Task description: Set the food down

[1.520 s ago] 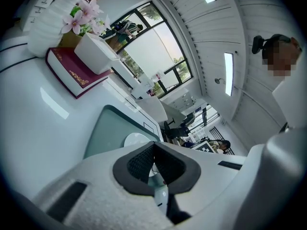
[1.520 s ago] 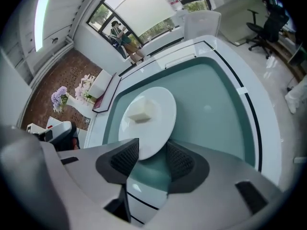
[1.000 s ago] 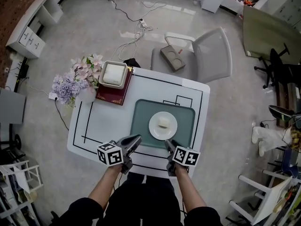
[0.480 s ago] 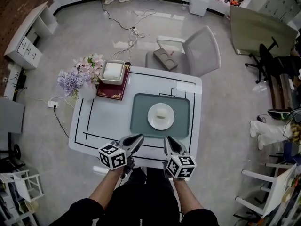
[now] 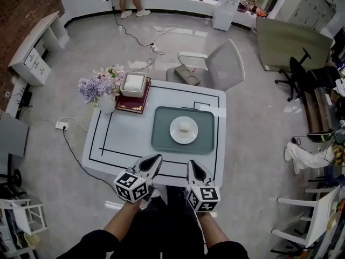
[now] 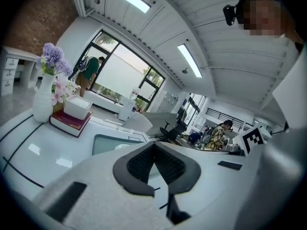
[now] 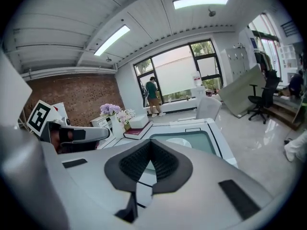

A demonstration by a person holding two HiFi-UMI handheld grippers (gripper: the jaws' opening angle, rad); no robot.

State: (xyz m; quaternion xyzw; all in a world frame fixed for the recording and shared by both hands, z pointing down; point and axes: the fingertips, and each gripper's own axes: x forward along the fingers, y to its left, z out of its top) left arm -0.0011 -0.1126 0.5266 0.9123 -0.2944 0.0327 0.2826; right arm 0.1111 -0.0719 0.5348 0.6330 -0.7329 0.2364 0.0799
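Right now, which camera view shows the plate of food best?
The head view: the plate sits whole on the green mat, seen from above. Both gripper views catch only a flattened edge of it beyond their jaws.

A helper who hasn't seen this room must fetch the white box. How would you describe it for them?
Find the white table with black lines, then its far left corner beside the vase of purple flowers. The white square box sits on a dark red book there, unlike the round plate, which lies on the green mat.
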